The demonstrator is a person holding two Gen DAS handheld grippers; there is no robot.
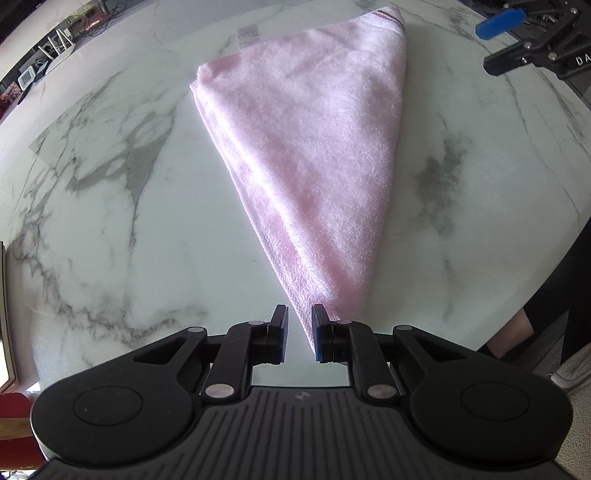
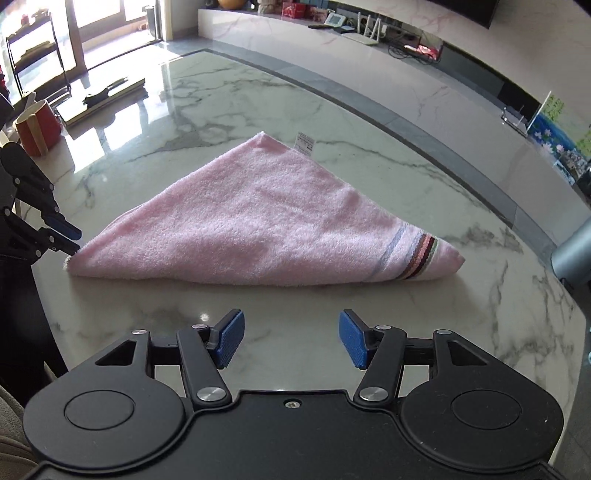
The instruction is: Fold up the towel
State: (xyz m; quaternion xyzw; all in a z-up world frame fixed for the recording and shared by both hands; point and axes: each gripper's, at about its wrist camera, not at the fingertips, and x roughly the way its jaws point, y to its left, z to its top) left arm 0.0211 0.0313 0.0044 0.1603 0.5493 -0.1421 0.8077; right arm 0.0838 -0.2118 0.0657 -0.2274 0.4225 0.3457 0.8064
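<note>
A pink towel [image 1: 306,147] lies folded into a triangle on the white marble table [image 1: 129,240]. It has a striped band at one corner [image 2: 417,254] and a white care label [image 2: 305,142] at its far edge. My left gripper [image 1: 299,332] is open, its jaws a small gap apart around the towel's near pointed corner. In the right wrist view the left gripper [image 2: 72,240] sits at the towel's left tip. My right gripper [image 2: 291,338] is open wide and empty, just short of the towel's long folded edge [image 2: 258,282]. It also shows in the left wrist view [image 1: 524,40] at the top right.
A red cup [image 2: 37,125] with wooden sticks and a flat board [image 2: 103,99] stand at the table's far left. A grey cylinder [image 2: 572,254] stands at the right edge. A shelf with a router [image 2: 365,35] runs along the wall behind.
</note>
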